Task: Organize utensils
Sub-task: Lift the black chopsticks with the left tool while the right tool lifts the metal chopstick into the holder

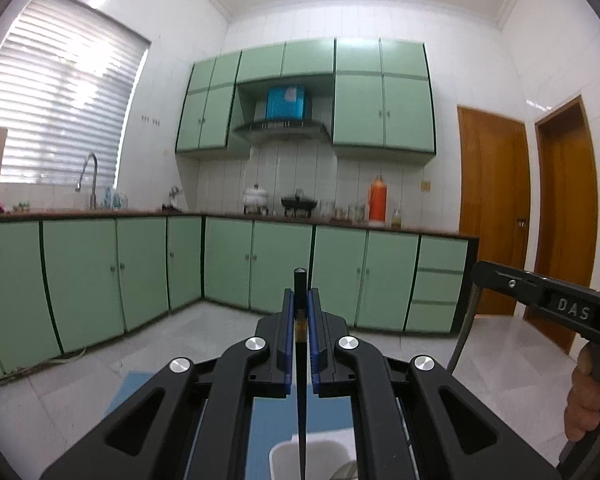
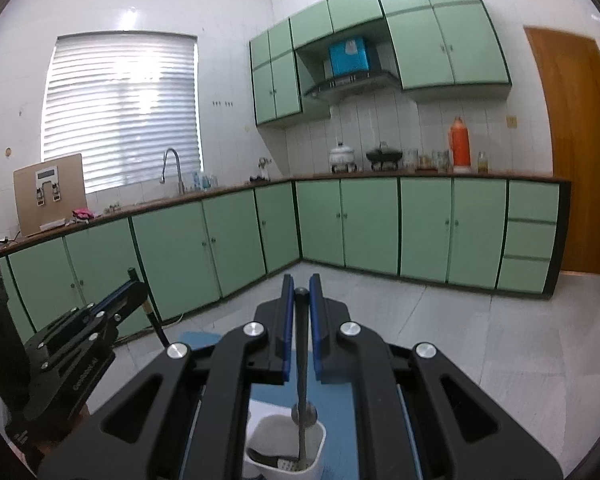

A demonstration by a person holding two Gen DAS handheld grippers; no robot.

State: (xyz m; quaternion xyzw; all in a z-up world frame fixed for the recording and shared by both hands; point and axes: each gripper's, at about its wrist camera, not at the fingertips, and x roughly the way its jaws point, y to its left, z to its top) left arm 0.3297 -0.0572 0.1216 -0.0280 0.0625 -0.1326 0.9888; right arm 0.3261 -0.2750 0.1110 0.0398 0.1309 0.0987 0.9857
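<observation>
Between our left gripper's [image 1: 300, 304] blue pads sits a thin black knife [image 1: 301, 400] — the jaws are closed tight on its handle, whose dark end pokes up above the fingertips while the blade hangs straight down. Its tip hangs over the mouth of a white holder [image 1: 284, 456] at the bottom edge of the left wrist view, though we cannot tell whether it is inside. That holder stands on a blue mat [image 1: 140, 388] laid over a pale tiled surface.

Our right gripper [image 2: 301, 300] is likewise pinched shut, on the slim grey handle of a ladle [image 2: 302, 380]. The handle runs down between the pads, and the lower end of the ladle reaches into the white holder [image 2: 316, 440], where a dark utensil [image 2: 266, 459] already lies.

From the right wrist view we see the left gripper off to the left, near and roughly level; from the left wrist view the right gripper shows at the right edge, with a hand [image 1: 586, 396] around its grip.

Beyond both stand green kitchen cabinets [image 2: 228, 248] and a wooden door [image 2: 572, 152].
</observation>
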